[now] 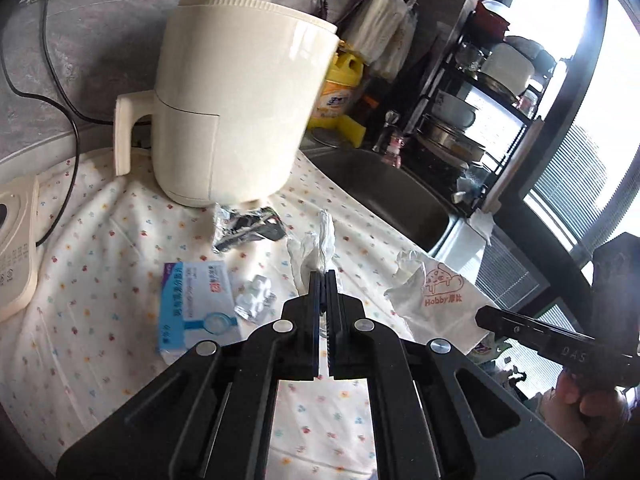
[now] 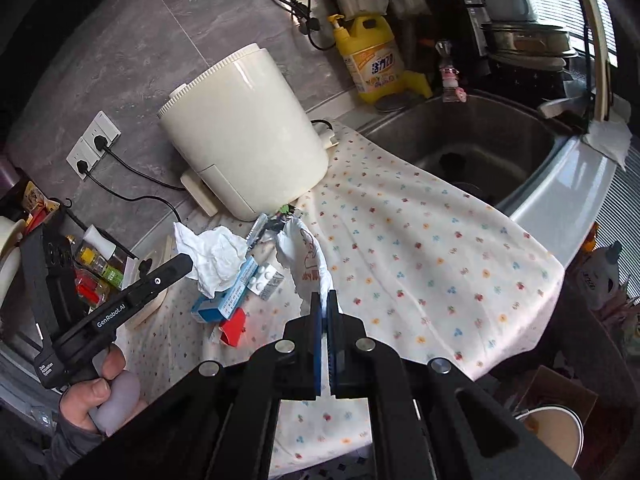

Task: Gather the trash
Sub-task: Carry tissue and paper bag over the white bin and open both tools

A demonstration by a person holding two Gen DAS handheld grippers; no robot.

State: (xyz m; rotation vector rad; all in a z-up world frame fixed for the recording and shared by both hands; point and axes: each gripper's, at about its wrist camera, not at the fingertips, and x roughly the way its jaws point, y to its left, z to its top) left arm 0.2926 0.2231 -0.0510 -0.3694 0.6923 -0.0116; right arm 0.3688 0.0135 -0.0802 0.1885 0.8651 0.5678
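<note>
Left gripper (image 1: 325, 276): fingers pinched on one crumpled white tissue (image 1: 316, 244), lifted above the desk.
Right gripper (image 2: 325, 298): fingers pinched on one white printed bag (image 2: 306, 256), its long axis running away from the fingers toward the cream appliance (image 2: 244, 160).
Still on floral cloth (image 2: 420, 240): one blue medicine box (image 1: 196, 304), one pill blister (image 1: 256, 294), one foil wrapper (image 1: 244, 226).

Both wrist views angled down, close over the floral cloth (image 1: 100, 220) (image 2: 420, 240); shared: cream appliance (image 1: 236, 108) (image 2: 248, 136) upper centre, sink (image 1: 384, 184) (image 2: 480, 140) at right.
</note>
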